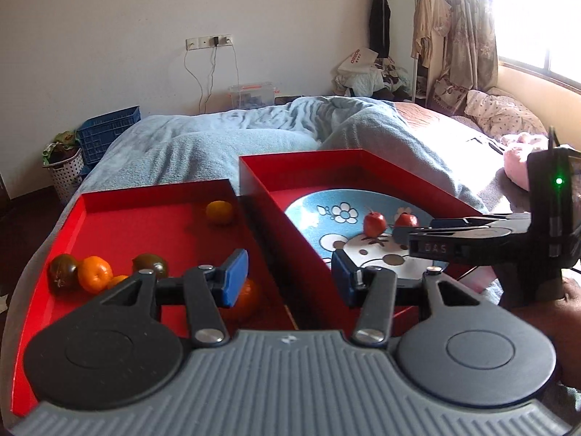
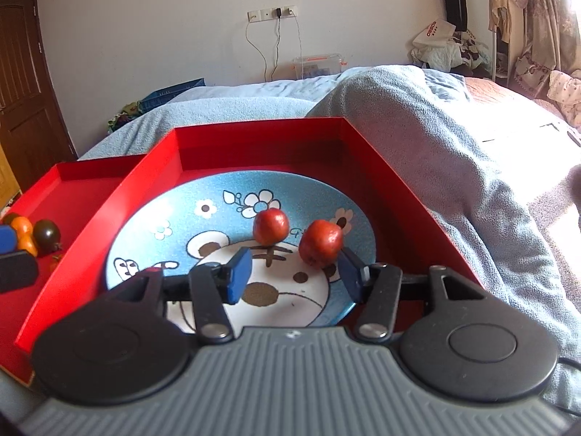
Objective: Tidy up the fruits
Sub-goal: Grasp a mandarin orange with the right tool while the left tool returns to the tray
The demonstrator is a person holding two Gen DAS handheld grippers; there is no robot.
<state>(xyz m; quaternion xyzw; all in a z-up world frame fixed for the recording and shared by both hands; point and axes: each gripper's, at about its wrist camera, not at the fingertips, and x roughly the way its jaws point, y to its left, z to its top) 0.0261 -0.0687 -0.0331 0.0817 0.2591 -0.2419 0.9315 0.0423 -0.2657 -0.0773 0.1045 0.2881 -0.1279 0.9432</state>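
Observation:
Two red trays lie side by side on a bed. The left tray (image 1: 156, 187) holds several oranges (image 1: 94, 273) and dark tomatoes (image 1: 63, 270). In the right tray (image 2: 261, 125) a blue cartoon plate (image 2: 174, 225) carries two small red fruits (image 2: 271, 226) (image 2: 321, 241). My left gripper (image 1: 290, 279) hangs open and empty over the wall between the trays, with an orange (image 1: 245, 299) under its left finger. My right gripper (image 2: 295, 274) is open low over the plate. The nearer red fruit rests on the plate just ahead of its right pad, and the pads do not press it.
A rumpled blue blanket (image 1: 225, 134) covers the bed around the trays. A blue crate (image 1: 109, 132) and a white basket (image 1: 65, 174) stand on the floor at the left. Clothes, a curtain and a bright window fill the far right. A hand (image 1: 566, 305) holds the right gripper.

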